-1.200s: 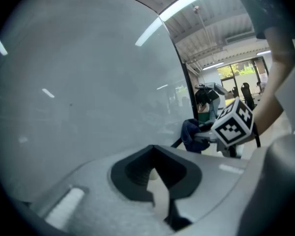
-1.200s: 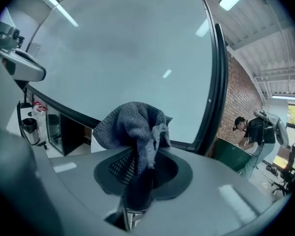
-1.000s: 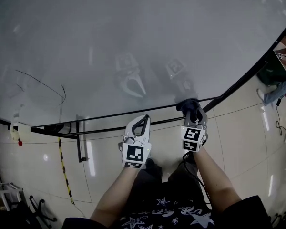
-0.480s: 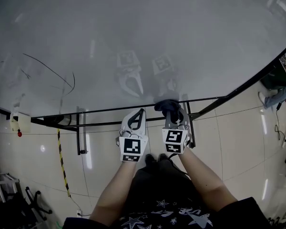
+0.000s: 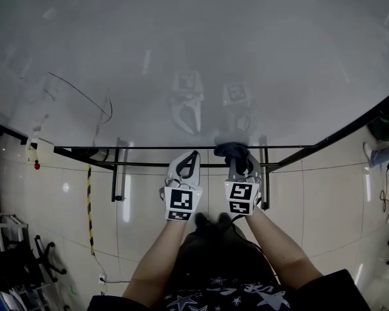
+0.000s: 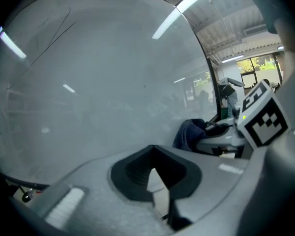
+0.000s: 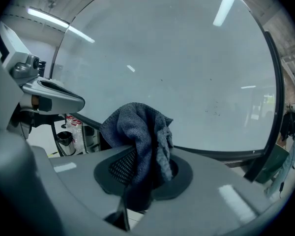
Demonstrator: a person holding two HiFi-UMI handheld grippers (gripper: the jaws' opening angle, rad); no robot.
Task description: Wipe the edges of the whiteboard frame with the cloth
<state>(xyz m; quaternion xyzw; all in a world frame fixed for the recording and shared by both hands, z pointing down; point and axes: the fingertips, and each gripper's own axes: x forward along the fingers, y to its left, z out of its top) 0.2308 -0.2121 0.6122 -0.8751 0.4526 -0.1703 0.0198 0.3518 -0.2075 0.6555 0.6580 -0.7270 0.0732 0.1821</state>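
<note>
The whiteboard (image 5: pixel 181 50) fills the upper head view, with its black bottom frame edge (image 5: pixel 149 148) running across. A dark blue-grey cloth (image 5: pixel 232 150) is bunched against that edge, and my right gripper (image 5: pixel 237 158) is shut on it. In the right gripper view the cloth (image 7: pixel 140 132) droops over the jaws, with the frame edge (image 7: pixel 216 153) just behind. My left gripper (image 5: pixel 194 155) hovers just left of the right one, below the frame, shut and empty. The left gripper view shows its closed jaws (image 6: pixel 154 171) facing the board, with the cloth (image 6: pixel 189 133) to the right.
Black stand legs (image 5: pixel 117 173) (image 5: pixel 264 180) hang below the frame over a glossy tiled floor. A yellow-black striped strip (image 5: pixel 89 206) runs down the floor at left. A white rack (image 5: pixel 0 229) stands bottom left. A thin marker line (image 5: pixel 84 96) crosses the board's left part.
My right gripper has slid the cloth leftward along the bottom frame edge, ending close beside the left gripper. The left gripper has stayed about where it was.
</note>
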